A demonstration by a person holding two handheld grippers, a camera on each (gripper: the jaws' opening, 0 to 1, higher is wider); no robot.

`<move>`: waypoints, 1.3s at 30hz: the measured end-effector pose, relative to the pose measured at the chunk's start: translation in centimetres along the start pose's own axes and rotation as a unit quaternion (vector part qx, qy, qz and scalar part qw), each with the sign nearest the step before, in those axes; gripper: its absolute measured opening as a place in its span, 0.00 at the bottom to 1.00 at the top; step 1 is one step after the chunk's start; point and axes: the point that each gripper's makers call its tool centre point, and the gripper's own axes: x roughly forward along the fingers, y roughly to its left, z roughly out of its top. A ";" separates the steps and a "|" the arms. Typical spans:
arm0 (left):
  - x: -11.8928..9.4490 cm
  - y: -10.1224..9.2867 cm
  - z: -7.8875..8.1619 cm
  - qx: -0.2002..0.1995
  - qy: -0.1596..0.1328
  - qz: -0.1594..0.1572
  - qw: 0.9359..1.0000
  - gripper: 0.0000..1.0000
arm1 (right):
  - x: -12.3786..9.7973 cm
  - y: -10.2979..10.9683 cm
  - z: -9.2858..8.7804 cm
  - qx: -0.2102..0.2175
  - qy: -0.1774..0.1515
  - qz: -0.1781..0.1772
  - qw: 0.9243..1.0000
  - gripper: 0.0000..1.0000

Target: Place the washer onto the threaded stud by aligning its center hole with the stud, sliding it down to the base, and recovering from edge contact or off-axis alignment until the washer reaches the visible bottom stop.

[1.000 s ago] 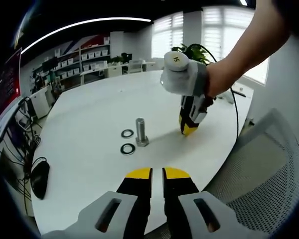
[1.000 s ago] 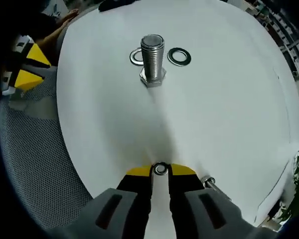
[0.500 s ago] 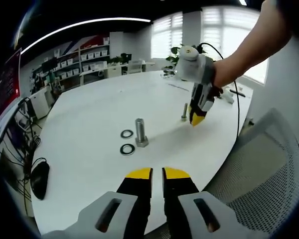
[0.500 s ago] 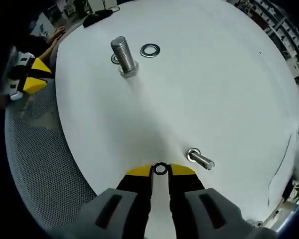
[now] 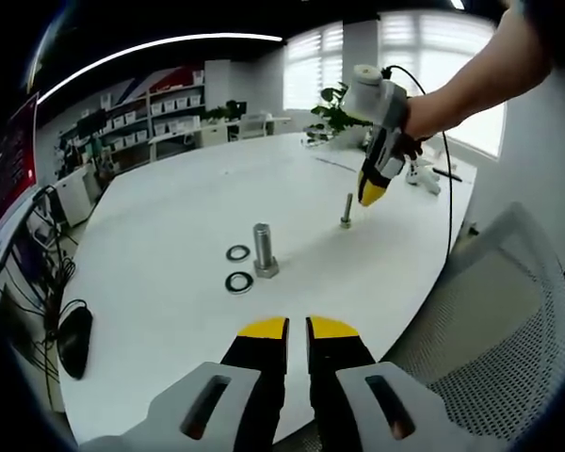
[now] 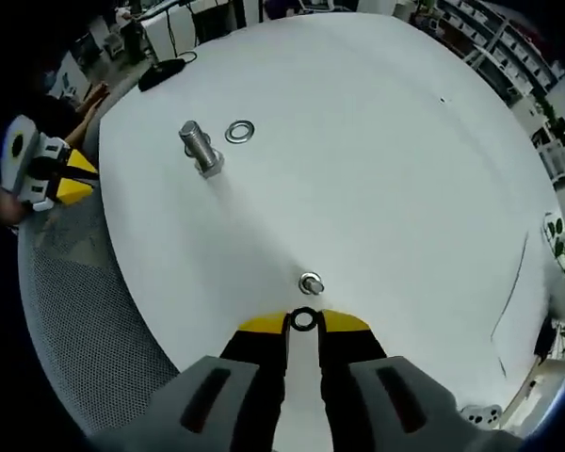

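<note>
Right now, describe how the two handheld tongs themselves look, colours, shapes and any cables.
Both tongs share one build: pale grey bodies with slotted cut-outs, black jaws and yellow tips. The left tongs rise from the bottom of the left gripper view. The right tongs also carry a grey housing on top, with a thin black cable looping off behind. The person's arm above them is bare, no sleeve.

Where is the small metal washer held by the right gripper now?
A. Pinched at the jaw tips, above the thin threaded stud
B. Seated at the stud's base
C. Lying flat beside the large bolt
A: the small metal washer sits pinched between the right gripper jaw tips, just short of the thin threaded stud.
</note>
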 end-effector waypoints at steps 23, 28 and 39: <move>0.0 -0.2 -0.1 0.003 0.002 -0.004 1.000 0.04 | -0.4 -0.4 2.2 -0.031 -0.035 -0.020 0.999 0.14; 0.0 -0.1 -0.1 0.003 0.003 -0.004 1.000 0.04 | 0.1 -0.5 2.3 -0.037 -0.031 -0.019 0.999 0.14; 0.0 -0.1 -0.1 0.004 0.003 -0.004 1.000 0.04 | 1.4 -0.5 2.3 -0.039 -0.020 -0.011 0.999 0.14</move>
